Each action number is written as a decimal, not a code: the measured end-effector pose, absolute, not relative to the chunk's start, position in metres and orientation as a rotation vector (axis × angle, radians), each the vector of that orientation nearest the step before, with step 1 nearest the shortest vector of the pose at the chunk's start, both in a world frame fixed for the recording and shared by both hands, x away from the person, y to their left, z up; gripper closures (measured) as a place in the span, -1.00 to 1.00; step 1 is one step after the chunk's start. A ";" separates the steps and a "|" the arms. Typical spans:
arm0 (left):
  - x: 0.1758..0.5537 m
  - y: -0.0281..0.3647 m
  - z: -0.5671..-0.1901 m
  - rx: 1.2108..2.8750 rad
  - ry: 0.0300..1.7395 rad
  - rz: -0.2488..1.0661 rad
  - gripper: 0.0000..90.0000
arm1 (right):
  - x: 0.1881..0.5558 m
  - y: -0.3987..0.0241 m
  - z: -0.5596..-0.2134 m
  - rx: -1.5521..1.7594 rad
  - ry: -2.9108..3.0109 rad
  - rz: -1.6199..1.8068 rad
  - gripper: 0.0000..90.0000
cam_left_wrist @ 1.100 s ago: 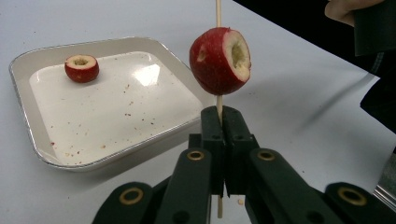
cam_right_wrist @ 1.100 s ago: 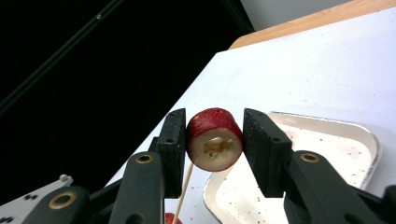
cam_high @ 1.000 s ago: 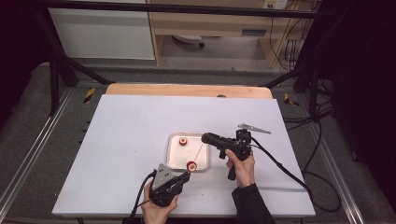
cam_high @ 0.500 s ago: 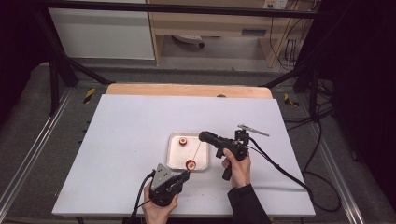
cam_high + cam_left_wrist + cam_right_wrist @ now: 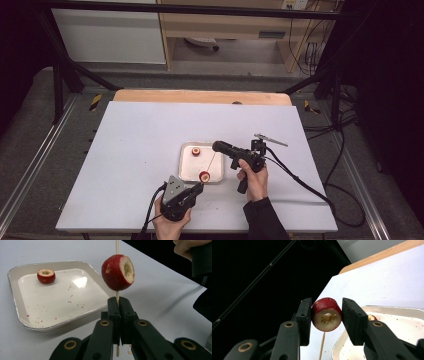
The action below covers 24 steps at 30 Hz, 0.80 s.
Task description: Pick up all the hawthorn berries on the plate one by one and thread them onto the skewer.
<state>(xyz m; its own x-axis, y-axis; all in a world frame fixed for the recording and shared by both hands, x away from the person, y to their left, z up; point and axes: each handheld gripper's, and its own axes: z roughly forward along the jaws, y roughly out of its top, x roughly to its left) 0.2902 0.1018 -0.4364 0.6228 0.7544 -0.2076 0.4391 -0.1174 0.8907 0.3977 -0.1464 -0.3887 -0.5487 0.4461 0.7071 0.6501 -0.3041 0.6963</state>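
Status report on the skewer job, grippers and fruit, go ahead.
Left gripper shut on skewer, one fruit piece threaded. Right gripper shut on second piece over skewer tip. Third piece in tray. Nothing in the way.

Three cored red fruits [image 5: 117, 272], one skewer [image 5: 116, 245], one tray [image 5: 15, 290].
Of the fruits, one lying in the tray, one threaded on the wooden skewer, one pinched between the jaws of the right gripper [image 5: 326, 315]. Two hand-held grippers in all, counting the left gripper [image 5: 119, 301] clamped on the skewer. Two hands, one white table [image 5: 140, 130], one thin metal tool [image 5: 270, 139].
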 end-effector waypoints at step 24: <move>0.293 0.094 -0.435 1.673 1.067 0.311 0.97 | 0.392 -0.136 -0.403 -1.368 -1.823 -1.965 0.36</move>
